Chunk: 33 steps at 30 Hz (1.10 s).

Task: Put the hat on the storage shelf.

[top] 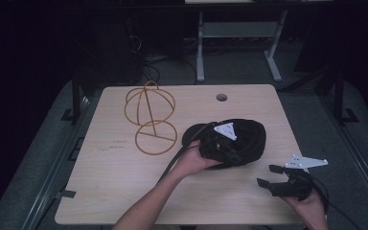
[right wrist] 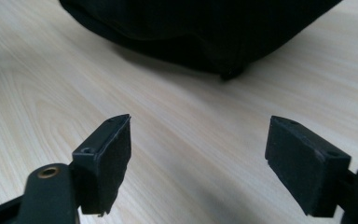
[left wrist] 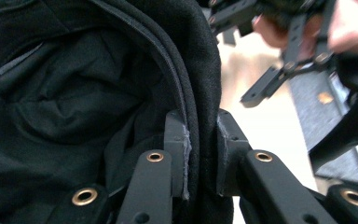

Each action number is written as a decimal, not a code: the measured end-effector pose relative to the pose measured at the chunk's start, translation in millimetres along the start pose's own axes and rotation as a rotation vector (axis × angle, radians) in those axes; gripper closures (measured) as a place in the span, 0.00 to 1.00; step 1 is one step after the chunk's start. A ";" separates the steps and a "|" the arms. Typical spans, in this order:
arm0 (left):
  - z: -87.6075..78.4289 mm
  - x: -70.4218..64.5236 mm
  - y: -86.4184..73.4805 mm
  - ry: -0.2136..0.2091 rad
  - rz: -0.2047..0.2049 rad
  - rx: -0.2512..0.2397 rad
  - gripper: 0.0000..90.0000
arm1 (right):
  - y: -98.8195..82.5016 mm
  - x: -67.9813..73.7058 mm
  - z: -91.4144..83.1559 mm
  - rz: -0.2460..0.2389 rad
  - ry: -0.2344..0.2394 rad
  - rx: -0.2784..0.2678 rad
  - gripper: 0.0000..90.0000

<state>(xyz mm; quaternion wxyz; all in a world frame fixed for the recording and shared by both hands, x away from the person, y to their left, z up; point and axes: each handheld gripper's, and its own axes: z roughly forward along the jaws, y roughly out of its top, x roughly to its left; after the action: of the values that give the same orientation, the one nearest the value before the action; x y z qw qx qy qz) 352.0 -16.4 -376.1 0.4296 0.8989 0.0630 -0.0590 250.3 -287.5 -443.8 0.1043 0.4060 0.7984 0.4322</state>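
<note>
A black fabric hat (top: 247,136) lies right of centre on the light wooden table (top: 120,182). My left gripper (top: 225,146) is at the hat's near-left side. In the left gripper view its pads (left wrist: 179,149) press the hat's folded brim (left wrist: 200,93) between them, and the hat's dark inside (left wrist: 65,98) lies to the left. My right gripper (top: 267,175) rests near the table's front right corner, just short of the hat. Its jaws stand wide open (right wrist: 198,163) with bare wood between them, and the hat's edge (right wrist: 200,28) lies beyond.
A gold wire hat stand (top: 149,117) stands at the back left of the table. A round cable hole (top: 222,97) sits near the far edge. A cable trails from the left gripper toward the front. The floor beyond is dark, with a desk frame (top: 200,52).
</note>
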 end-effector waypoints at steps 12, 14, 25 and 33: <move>-33.8 -5.2 5.2 -0.089 -0.050 -0.144 0.86 | 11.9 14.6 0.4 -0.040 -0.032 -0.073 0.22; -37.6 -6.8 6.5 -0.095 -0.050 -0.165 0.86 | 13.4 17.0 -0.5 -0.046 -0.036 -0.100 0.22; -58.7 -20.0 15.2 -0.134 -0.033 -0.241 0.85 | 25.3 29.0 -5.5 -0.069 -0.059 -0.279 0.22; -61.1 -31.1 19.8 -0.163 -0.004 -0.255 0.85 | 27.5 29.4 -7.4 -0.049 -0.042 -0.359 0.27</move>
<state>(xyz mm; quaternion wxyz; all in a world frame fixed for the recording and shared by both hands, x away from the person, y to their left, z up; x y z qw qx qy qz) 327.7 17.0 -317.9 0.5438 0.8291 0.0368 -0.1242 242.7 -262.1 -412.6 0.2024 0.3702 0.7158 0.5565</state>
